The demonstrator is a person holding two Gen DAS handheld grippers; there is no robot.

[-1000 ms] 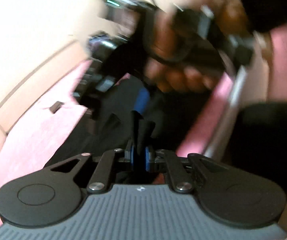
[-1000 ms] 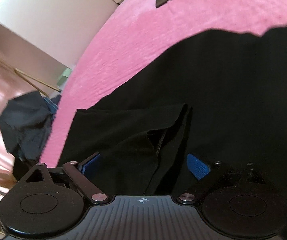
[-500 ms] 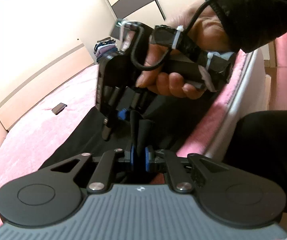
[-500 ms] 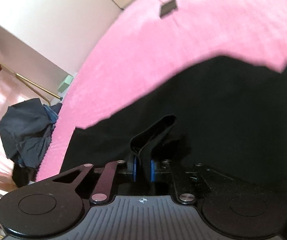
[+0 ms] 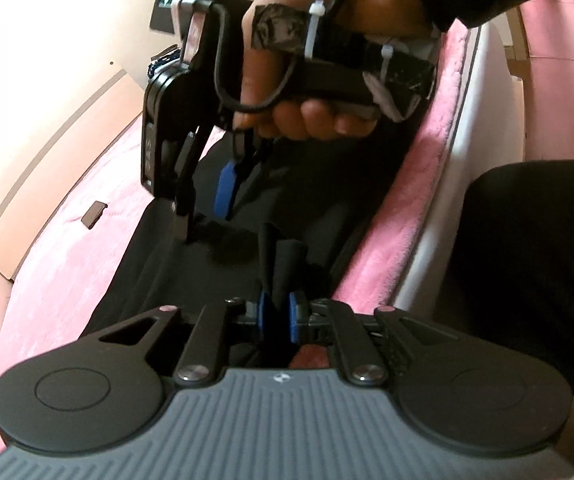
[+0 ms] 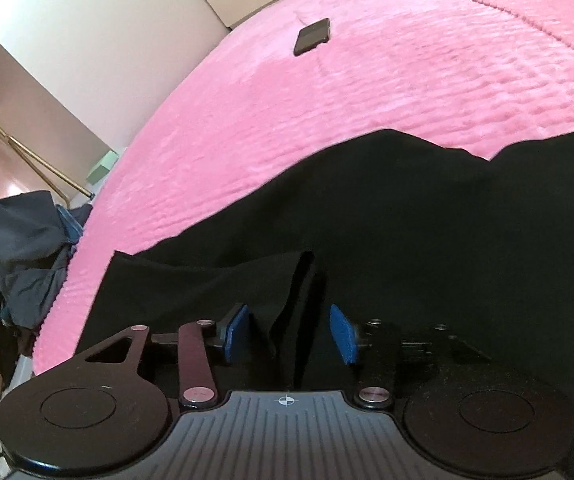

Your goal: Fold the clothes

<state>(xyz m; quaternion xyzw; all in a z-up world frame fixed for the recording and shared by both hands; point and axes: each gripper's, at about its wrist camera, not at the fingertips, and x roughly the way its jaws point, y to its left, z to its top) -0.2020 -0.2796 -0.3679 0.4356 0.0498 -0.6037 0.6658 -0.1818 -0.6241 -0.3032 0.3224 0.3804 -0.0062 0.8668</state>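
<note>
Surface: you work over a bed (image 6: 367, 112) with a pink plush cover.
Resting on it: black garment (image 6: 427, 220) (spread flat); small dark rectangular object (image 6: 312, 36) well apart.

Your right gripper (image 6: 291, 330) points down over the black garment (image 6: 427, 232) spread on the pink bed (image 6: 367, 92). Its jaws have just been opening, and they now stand partly apart with a raised fold of the black cloth between them; the blue pads (image 6: 237, 332) sit on either side of that fold and do not squeeze it. Whether the left pad brushes the cloth you cannot tell. Farther up the bed lies a small dark flat object (image 6: 313, 36), well apart from the garment. Off the bed's left edge sits a heap of dark grey clothes (image 6: 19, 248).
</note>
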